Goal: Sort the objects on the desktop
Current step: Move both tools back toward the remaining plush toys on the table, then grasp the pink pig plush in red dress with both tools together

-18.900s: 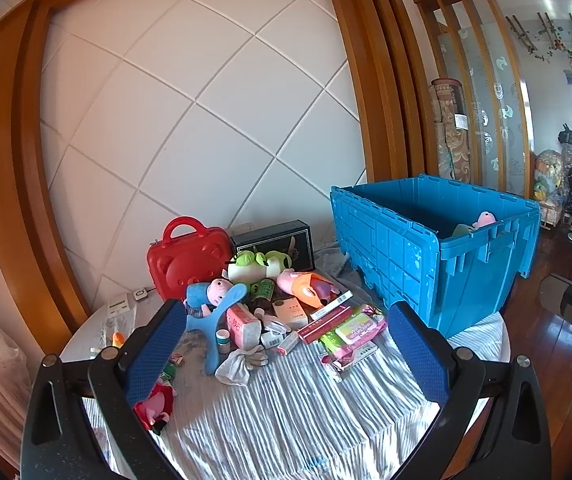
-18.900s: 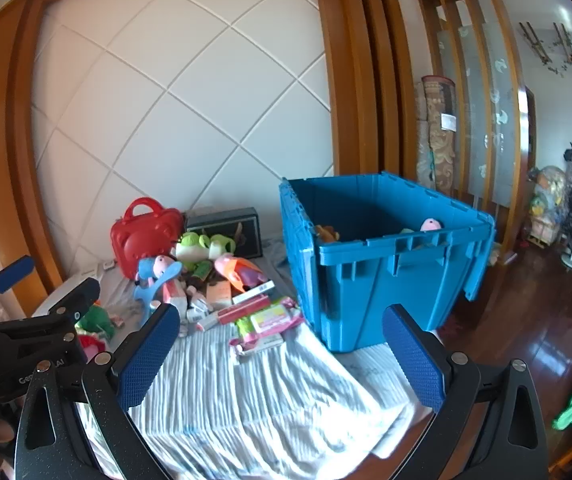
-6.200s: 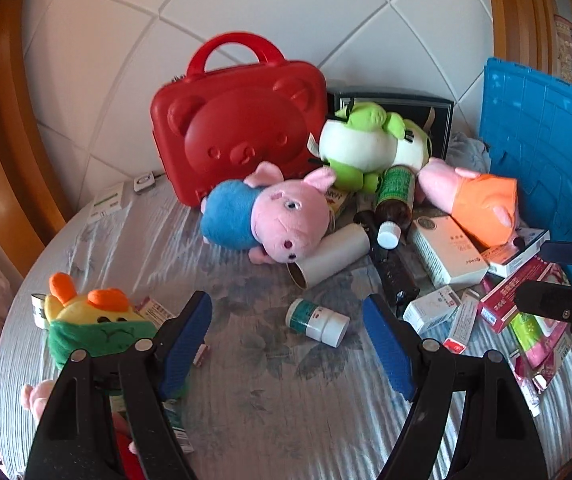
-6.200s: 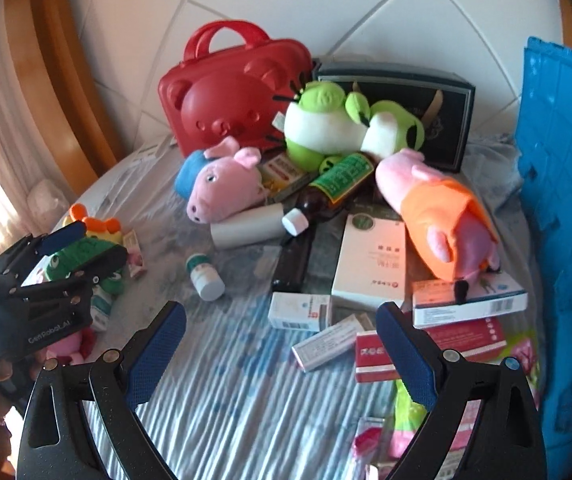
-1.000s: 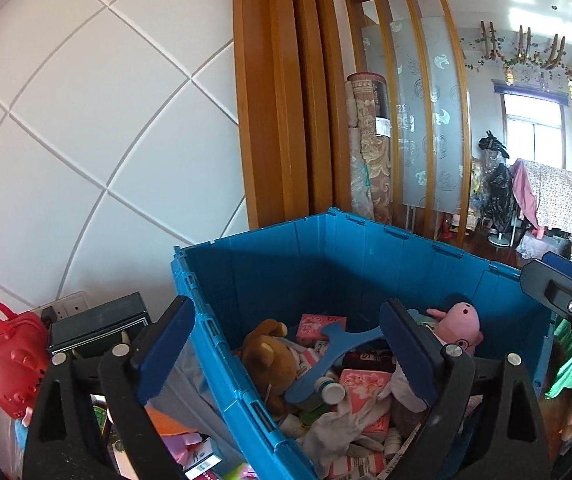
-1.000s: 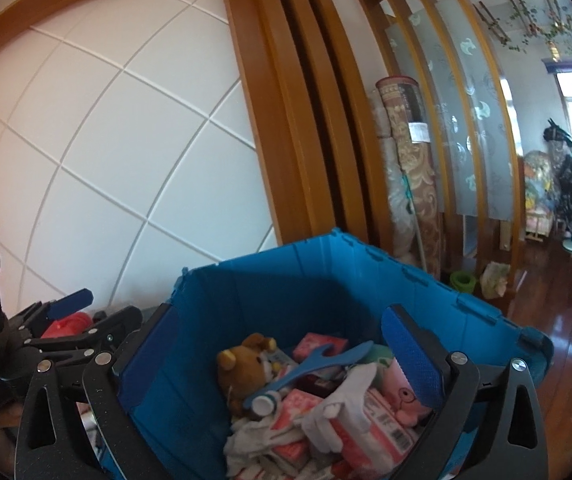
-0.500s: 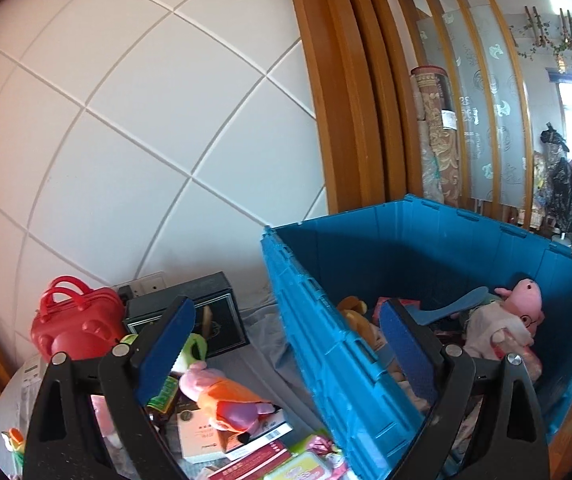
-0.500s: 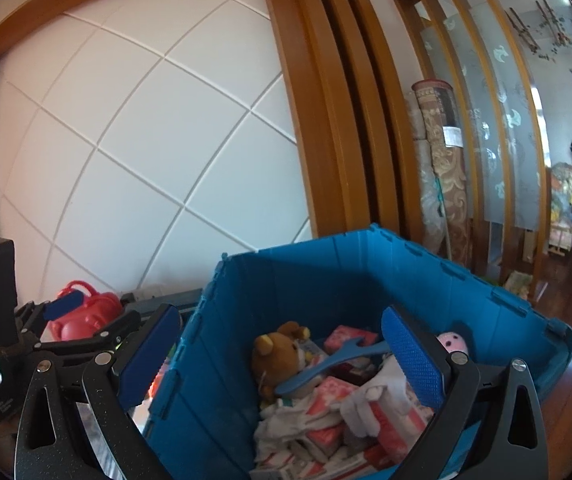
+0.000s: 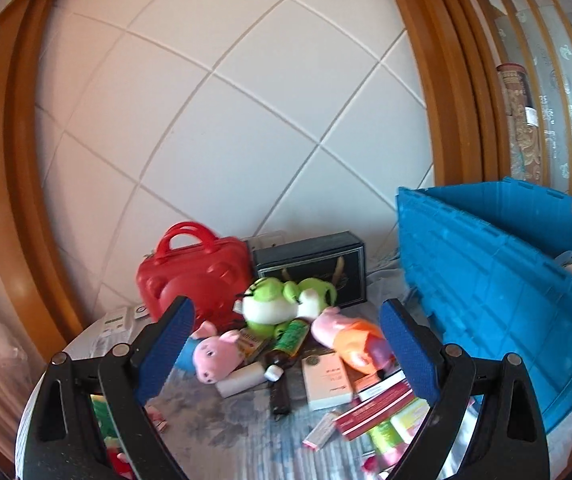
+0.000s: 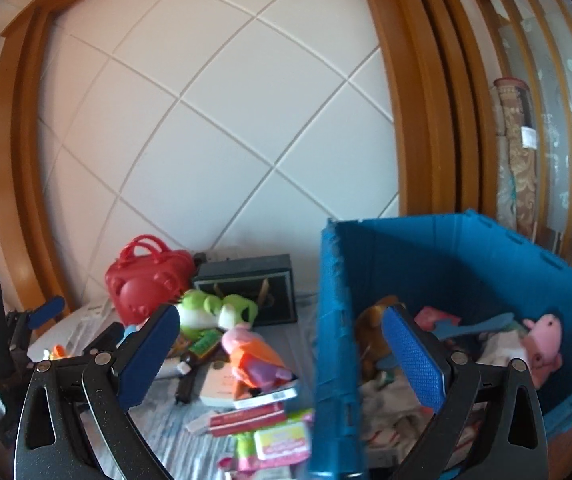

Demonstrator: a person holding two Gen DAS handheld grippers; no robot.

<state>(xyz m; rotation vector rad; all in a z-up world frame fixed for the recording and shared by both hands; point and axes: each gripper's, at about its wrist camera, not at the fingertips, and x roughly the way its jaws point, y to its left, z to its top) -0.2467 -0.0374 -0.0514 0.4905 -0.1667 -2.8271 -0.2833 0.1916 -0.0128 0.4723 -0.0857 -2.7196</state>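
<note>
Blue crate [image 9: 498, 280]: right end cut by frame edge, contents mostly hidden behind near wall. Box labels [image 9: 328, 378]: print too small to read. Green plush [image 9: 98, 412]: mostly hidden behind left gripper [image 9: 286, 354].

Blue crate [image 10: 336, 320] wall blocks right; toy and box pile [image 9: 286, 344] crowds table centre (front strip [image 9: 246, 440] free).

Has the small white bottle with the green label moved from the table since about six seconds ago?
Yes. It no longer lies on the striped tablecloth in front of the pink pig plush with the blue body; where it went cannot be told.
</note>
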